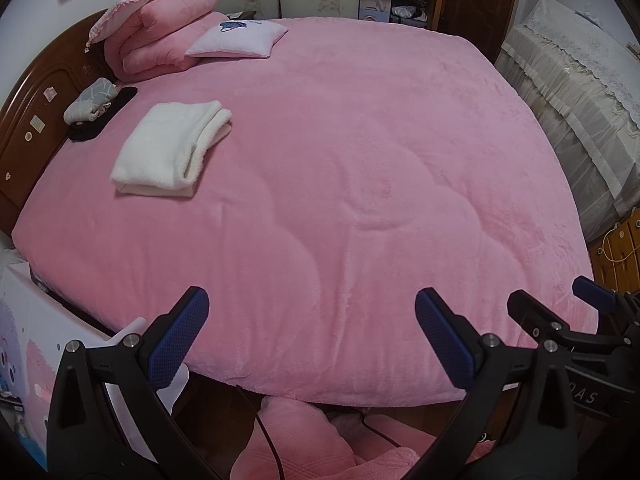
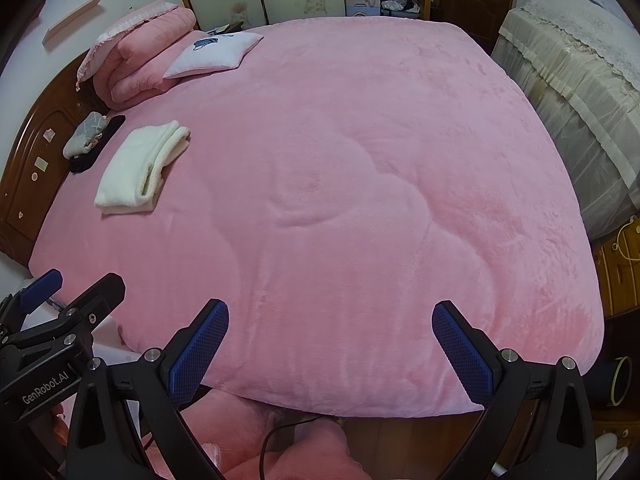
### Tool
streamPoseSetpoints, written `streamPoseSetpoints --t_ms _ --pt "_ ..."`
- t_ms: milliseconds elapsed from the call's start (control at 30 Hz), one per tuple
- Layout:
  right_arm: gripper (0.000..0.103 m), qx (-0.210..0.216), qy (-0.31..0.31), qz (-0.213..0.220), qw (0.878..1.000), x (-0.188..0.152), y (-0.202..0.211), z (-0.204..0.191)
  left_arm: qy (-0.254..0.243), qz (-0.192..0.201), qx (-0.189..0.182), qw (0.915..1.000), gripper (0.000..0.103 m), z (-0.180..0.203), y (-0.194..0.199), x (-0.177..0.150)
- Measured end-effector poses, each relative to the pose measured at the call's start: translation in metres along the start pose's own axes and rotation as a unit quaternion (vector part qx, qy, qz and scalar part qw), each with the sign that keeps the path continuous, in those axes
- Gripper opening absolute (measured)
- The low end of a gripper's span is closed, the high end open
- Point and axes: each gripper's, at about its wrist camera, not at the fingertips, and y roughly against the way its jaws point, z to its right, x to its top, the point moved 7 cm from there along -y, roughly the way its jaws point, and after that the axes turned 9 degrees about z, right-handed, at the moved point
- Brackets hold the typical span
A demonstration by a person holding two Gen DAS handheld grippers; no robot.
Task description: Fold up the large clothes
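Clothes folded: the white garment point(image 1: 170, 148) lies done on the bed point(image 1: 360, 180); your left tongs point(image 1: 312, 328) and right tongs point(image 2: 330, 340) gape empty, so fetch another.

Soft matt cloth beside hard plastic, metal and polished wood.

The bed is covered by a pink plush bedspread point(image 1: 340, 152) of short matt pile, marked with shallow quilted creases. A folded white garment point(image 1: 170, 148) of thick, fuzzy fleece is seen on it, near a folded pink quilt point(image 1: 160, 36) with a frilled edge and a smooth pale cloth pillow point(image 1: 238, 38). The dark brown headboard point(image 1: 36, 120) is of glossy varnished wood. The left gripper point(image 1: 312, 338) and right gripper point(image 2: 330, 350) are made of matt black plastic with shiny metal pins, and their blue fingertip pads point(image 2: 200, 354) carry a rough dotted texture. A cream lace cover point(image 2: 576, 60) looks thin and slightly sheer.
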Motion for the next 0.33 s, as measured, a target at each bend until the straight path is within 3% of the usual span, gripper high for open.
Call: streamPoseSetpoints --t_ms 333 --pt "0.103 0.001 0.002 -0.005 1.000 0.0040 -0.0060 0.0079 -0.001 -0.008 0.000 1.0000 0.102 -0.0042 -0.0065 0.0008"
